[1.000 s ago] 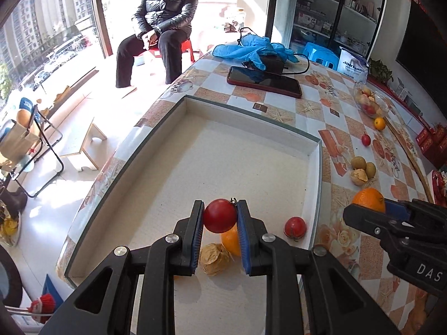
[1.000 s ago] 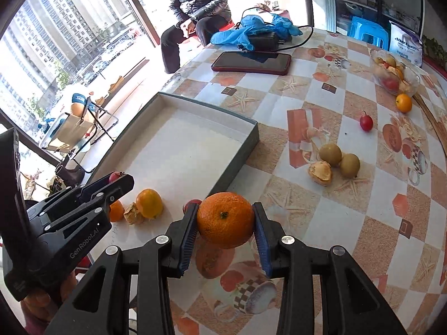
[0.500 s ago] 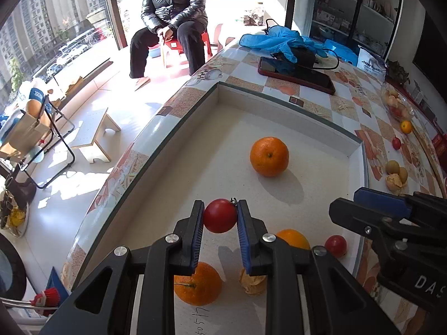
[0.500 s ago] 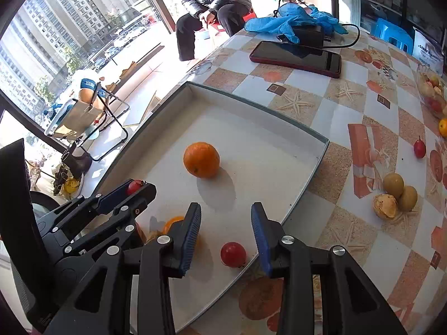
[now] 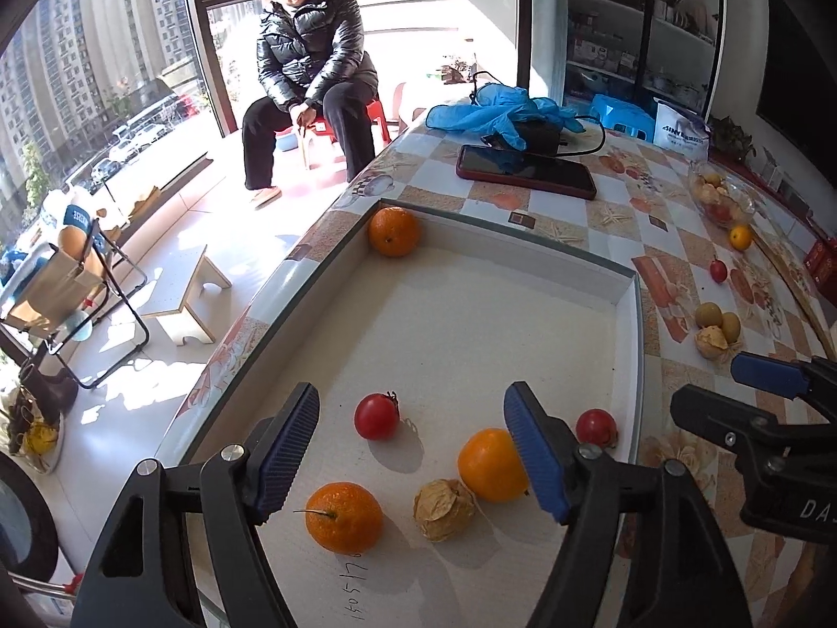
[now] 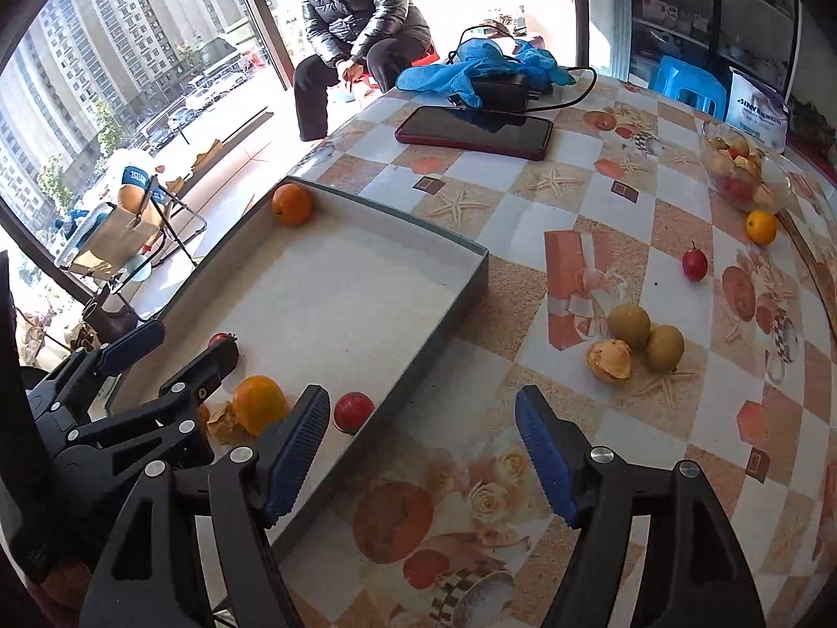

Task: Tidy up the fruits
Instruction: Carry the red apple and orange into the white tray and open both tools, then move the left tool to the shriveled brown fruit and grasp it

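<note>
A shallow white tray (image 5: 628,303) holds several fruits: a big orange (image 5: 393,231) in its far corner, a red tomato (image 5: 376,416), a second red tomato (image 5: 596,427), a smooth orange (image 5: 489,464), a stemmed orange (image 5: 343,516) and a papery husk fruit (image 5: 444,508). My left gripper (image 5: 413,447) is open and empty just above the near fruits. My right gripper (image 6: 423,458) is open and empty over the tablecloth beside the tray's (image 6: 444,314) near corner. Two yellow-green fruits (image 6: 646,335), a husk fruit (image 6: 609,360), a small red fruit (image 6: 694,263) and a small orange (image 6: 761,226) lie loose on the table.
A glass bowl of fruit (image 6: 743,172) stands at the table's far right. A phone (image 6: 473,132), a black charger with cable and blue gloves (image 6: 471,70) lie at the far edge. A person (image 5: 308,78) sits beyond the table by the window.
My right gripper let go of the big orange, which rolled to the tray's far corner, and drew back over the table. My left gripper opened and released the red tomato into the tray.
</note>
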